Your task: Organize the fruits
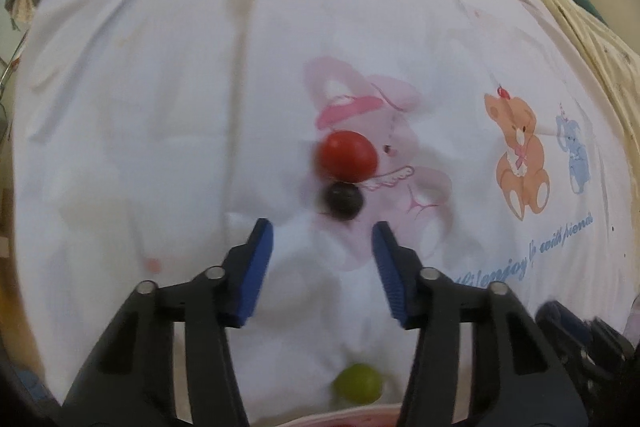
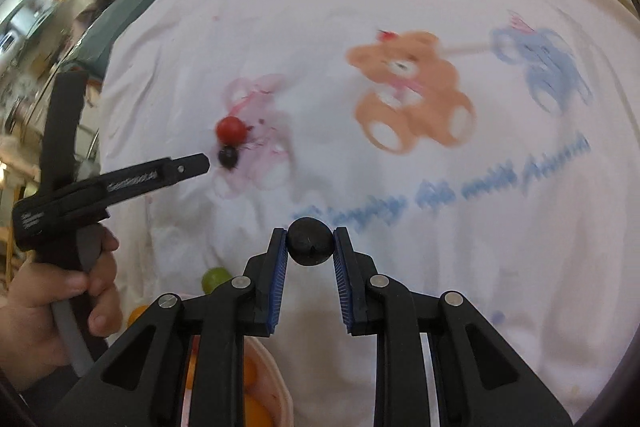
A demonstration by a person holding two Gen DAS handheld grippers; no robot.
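Right gripper (image 2: 310, 242) grips a dark round fruit (image 2: 311, 242); left gripper (image 1: 322, 235) hangs open.

At frame centre on the white cloth (image 1: 160, 87), a red fruit (image 1: 346, 155) touches a dark fruit (image 1: 343, 201) just beyond the spread fingers (image 1: 256, 267); a green fruit (image 1: 357, 383) sits low, near a bowl (image 2: 276, 387).

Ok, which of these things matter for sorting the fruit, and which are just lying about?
Job:
red fruit
dark fruit beside it
dark fruit in right gripper
green fruit
bowl with orange fruit
left gripper, open

Lying about:
printed cloth
room clutter
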